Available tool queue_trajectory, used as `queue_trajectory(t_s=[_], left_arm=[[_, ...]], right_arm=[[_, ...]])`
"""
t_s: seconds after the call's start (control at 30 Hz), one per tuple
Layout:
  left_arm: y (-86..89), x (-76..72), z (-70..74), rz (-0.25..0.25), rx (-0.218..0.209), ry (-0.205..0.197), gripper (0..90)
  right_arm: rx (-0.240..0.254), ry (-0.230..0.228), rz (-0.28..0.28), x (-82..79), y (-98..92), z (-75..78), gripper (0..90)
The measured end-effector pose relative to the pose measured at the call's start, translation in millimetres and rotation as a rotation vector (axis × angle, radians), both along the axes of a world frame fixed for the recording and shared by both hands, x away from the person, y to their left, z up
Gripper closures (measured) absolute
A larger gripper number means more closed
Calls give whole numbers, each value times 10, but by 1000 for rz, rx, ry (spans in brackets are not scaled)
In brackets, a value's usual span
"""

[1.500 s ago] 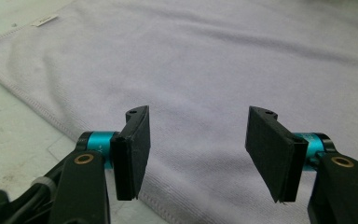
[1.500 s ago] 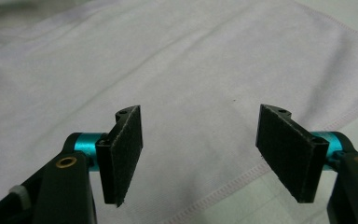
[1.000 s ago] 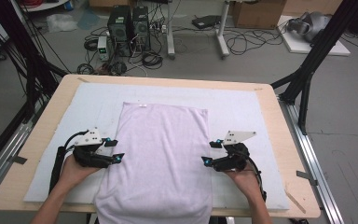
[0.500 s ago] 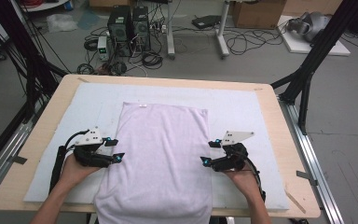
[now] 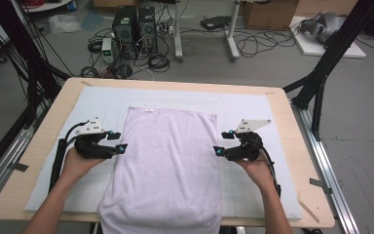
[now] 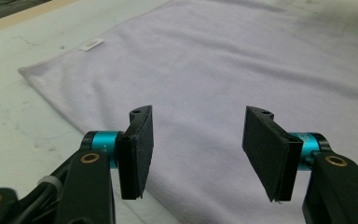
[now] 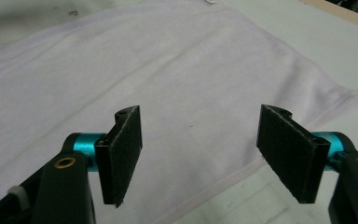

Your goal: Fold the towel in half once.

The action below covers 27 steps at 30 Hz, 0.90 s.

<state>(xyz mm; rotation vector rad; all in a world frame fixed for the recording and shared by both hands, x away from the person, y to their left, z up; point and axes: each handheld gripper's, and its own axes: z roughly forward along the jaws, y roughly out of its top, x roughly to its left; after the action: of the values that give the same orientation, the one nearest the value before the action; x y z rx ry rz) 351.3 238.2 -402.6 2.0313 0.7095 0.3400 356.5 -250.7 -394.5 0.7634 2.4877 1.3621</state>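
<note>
Towel [image 5: 168, 165] flat on mat [image 5: 253, 105], centre frame, near end draped over table edge at bottom. No fold yet. Left gripper [image 5: 119, 142] and right gripper [image 5: 220, 143] at mid side edges, jaws apart, just narrowing, nothing clamped. Grab and fold remain.

No text, brand or number can be read; the small white label [image 6: 92, 45] near the towel's [image 6: 223, 70] 11 o'clock corner is too blurred.

A wooden table [image 5: 39, 161] carries a pale mat [image 5: 253, 109] with a towel [image 5: 168, 165] on top
</note>
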Motion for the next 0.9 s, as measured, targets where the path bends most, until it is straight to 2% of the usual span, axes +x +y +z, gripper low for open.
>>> queue_trajectory(t_s=[0.07,0.17,0.3,0.33,0.37,0.4,0.43,0.47,0.5,0.57,0.67,0.73,0.83,0.9], left_arm=[[12,97,30,11,-4,4,446],[23,280,80,23,-5,6,466],[22,536,135,45,18,29,479],[26,598,147,48,19,33,481],[36,650,149,50,1,31,486],[51,703,144,43,-32,46,497],[61,751,138,49,-45,58,501],[62,787,127,58,-37,58,502],[53,824,107,56,-20,60,506],[42,870,67,62,-8,69,514],[3,925,-31,79,29,75,529],[-22,960,-110,84,52,96,543],[-45,1007,-224,67,25,150,577],[-74,1022,-280,68,47,154,585]], right_arm=[[-24,-3,3,97,13,41,341],[-32,-3,3,264,31,95,381],[-80,5,-2,478,65,174,423],[-76,3,-6,529,65,200,439],[-62,6,-14,574,63,221,442],[-49,5,-21,628,57,233,443],[-35,2,-36,677,39,240,457],[-14,-15,-53,714,15,231,475],[0,-16,-70,745,-6,211,477],[-8,5,-92,826,-33,125,477],[-50,64,-97,898,9,-19,474],[-69,86,-96,933,60,-99,487],[-94,97,-99,968,124,-181,508],[-106,110,-113,992,146,-232,514]])
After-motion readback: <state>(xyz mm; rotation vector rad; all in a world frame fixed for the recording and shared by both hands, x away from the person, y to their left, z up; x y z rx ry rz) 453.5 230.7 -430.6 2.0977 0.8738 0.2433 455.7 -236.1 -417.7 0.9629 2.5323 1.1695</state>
